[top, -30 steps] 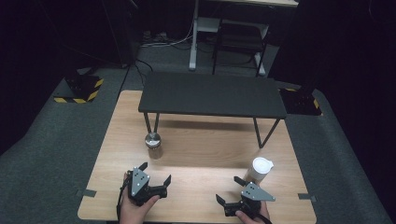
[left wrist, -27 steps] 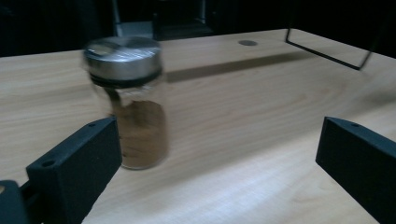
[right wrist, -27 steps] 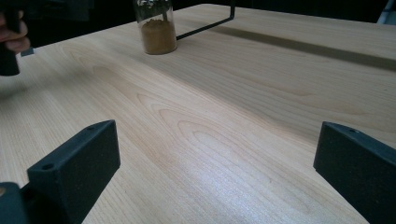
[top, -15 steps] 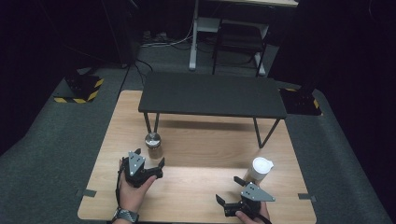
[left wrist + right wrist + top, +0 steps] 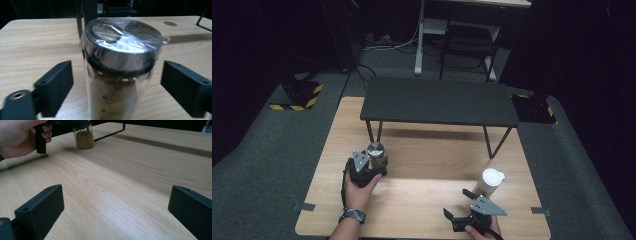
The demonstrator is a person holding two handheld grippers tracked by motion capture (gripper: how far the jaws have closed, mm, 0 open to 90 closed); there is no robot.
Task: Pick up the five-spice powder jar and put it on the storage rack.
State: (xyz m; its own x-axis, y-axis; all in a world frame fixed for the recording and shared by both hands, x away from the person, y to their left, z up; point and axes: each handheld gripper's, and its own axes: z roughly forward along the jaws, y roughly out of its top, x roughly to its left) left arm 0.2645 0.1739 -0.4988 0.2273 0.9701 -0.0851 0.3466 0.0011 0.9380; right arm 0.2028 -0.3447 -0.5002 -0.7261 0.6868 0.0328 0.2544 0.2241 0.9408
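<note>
Left gripper (image 5: 377, 161) jaws closing around jar (image 5: 120, 72) — gaps remain.

Light wood surface (image 5: 422, 170), low black metal-legged shelf (image 5: 439, 102) standing on its far half. White lidded cup (image 5: 490, 181) near right front. Yellow-black striped blocks (image 5: 297, 97) on grey floor beyond.

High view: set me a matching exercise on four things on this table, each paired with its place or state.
Things:
1. glass jar
2. white container
3. black shelf
4. right tongs

Descriptions:
a. stands on thin metal legs
b. open, with nothing between the jaws
c. holds brown powder under a metal lid
d. stands at the table's front right

Pairs: 1-c, 2-d, 3-a, 4-b
</note>
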